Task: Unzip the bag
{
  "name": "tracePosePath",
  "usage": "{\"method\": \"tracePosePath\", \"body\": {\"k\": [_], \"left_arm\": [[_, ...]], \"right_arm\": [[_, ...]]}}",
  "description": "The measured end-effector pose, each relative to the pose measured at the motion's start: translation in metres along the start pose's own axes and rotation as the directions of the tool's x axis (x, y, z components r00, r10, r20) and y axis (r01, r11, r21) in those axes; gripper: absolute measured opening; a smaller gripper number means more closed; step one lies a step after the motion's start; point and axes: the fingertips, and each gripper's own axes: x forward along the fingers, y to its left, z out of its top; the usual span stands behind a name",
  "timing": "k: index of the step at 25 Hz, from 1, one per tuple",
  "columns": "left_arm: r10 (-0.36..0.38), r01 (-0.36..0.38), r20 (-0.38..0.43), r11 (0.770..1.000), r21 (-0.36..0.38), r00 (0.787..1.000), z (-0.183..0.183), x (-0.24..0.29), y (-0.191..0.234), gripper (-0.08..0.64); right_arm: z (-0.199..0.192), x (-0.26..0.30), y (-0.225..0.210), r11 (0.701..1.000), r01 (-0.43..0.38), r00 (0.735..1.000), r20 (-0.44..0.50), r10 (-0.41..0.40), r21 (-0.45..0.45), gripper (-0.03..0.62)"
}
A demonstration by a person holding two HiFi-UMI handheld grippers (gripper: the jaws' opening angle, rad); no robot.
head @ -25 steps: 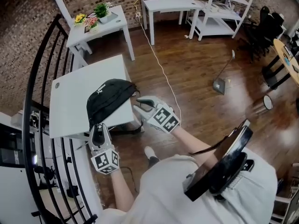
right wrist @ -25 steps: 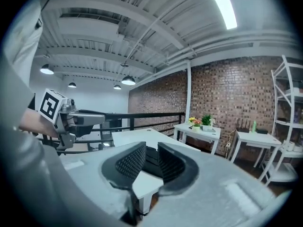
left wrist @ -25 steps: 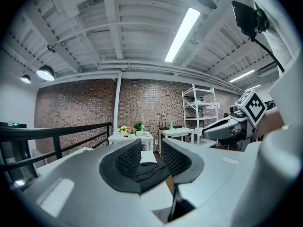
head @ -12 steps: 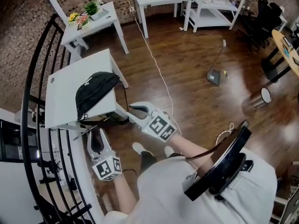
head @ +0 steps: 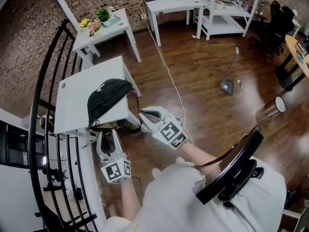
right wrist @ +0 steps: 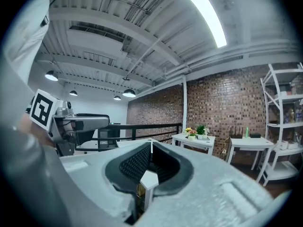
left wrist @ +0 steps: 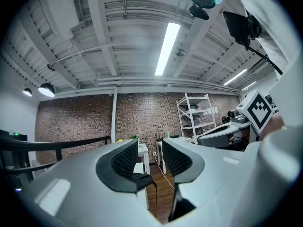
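Head view: the black bag (head: 107, 99) lies on the white desk (head: 72, 108), just ahead of the left tool (head: 110, 133), whose jaws are opening wide with nothing between them. The bag's right end is just beside the right tool (head: 143, 114), whose jaws are closing, nearly together, with nothing seen between them.

I count three white tables: one near left (head: 72, 105), one small one farther back (head: 118, 28), and one by the far wall (head: 176, 3). There is one black bag (head: 107, 98), on the near table. One white shelving unit (head: 227, 25) stands far right. The small table carries one green potted plant (head: 103, 14) and one bunch of flowers (head: 88, 23). On the floor are one white cable (head: 166, 71), one dustpan (head: 229, 86) and one round metal bin (head: 278, 104).
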Motion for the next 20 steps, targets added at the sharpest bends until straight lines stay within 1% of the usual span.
{"method": "tracePosePath", "body": {"k": [2, 6, 9, 12, 15, 17, 20], "left_arm": [[0.004, -0.004, 0.012, 1.0, 0.0, 1.0, -0.001, -0.002, 0.004, 0.167], [0.028, -0.028, 0.014, 0.999, -0.019, 1.0, -0.009, -0.01, 0.024, 0.167], [0.042, -0.041, 0.007, 0.999, -0.033, 0.999, -0.015, -0.015, 0.039, 0.167], [0.063, -0.063, 0.003, 0.998, -0.03, 0.998, -0.015, -0.016, 0.051, 0.159], [0.061, -0.061, 0.006, 0.998, -0.028, 0.998, -0.012, -0.013, 0.056, 0.121], [0.042, -0.042, 0.001, 0.999, -0.03, 0.999, -0.014, -0.012, 0.056, 0.02], [0.017, -0.017, -0.002, 0.999, -0.03, 1.0, -0.024, -0.012, 0.06, 0.017]], "right_arm": [[0.005, 0.005, 0.006, 1.0, -0.007, 1.0, 0.02, 0.008, -0.016, -0.008], [0.017, 0.024, 0.02, 0.999, -0.02, 0.999, 0.05, 0.022, -0.046, -0.008], [0.021, 0.034, 0.032, 0.998, -0.032, 0.998, 0.054, 0.035, -0.057, -0.008], [0.022, 0.043, 0.036, 0.998, -0.034, 0.998, 0.05, 0.037, -0.061, -0.008], [0.026, 0.051, 0.036, 0.997, -0.028, 0.998, 0.051, 0.032, -0.068, -0.008], [0.027, 0.054, 0.037, 0.997, -0.022, 0.998, 0.051, 0.026, -0.07, -0.008], [0.026, 0.058, 0.04, 0.997, -0.016, 0.999, 0.049, 0.02, -0.069, -0.008]]}}
